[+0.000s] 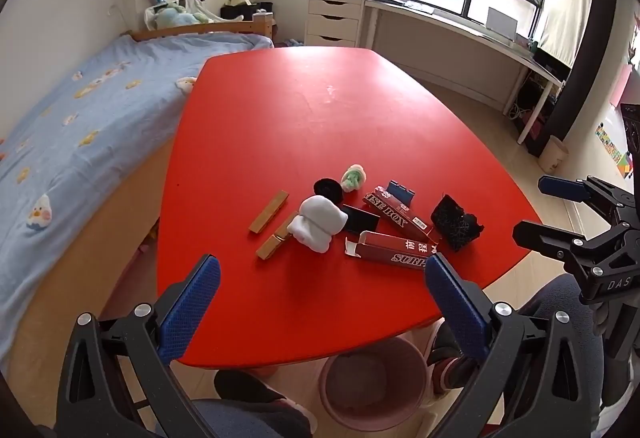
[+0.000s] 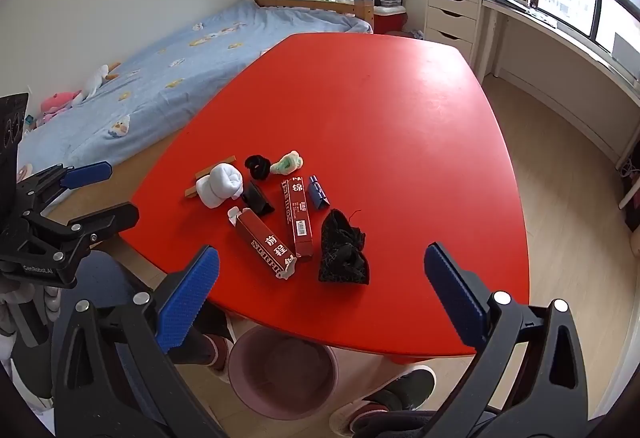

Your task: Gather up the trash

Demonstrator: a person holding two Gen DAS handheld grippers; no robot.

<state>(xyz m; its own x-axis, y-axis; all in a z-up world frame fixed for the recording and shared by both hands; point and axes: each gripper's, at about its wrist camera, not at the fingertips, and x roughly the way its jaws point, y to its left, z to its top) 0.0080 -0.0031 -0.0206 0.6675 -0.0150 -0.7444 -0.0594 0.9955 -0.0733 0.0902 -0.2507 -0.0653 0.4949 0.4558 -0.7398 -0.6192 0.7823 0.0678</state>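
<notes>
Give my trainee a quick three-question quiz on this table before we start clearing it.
1. True or false: the left tool and right tool both hold nothing.
2. How many dark red cartons lie on the red table?
3. Where is the pink bin? A on the bed, B on the floor under the table's near edge, C on the table.

Key: 1 true; 2 two; 3 B.
</notes>
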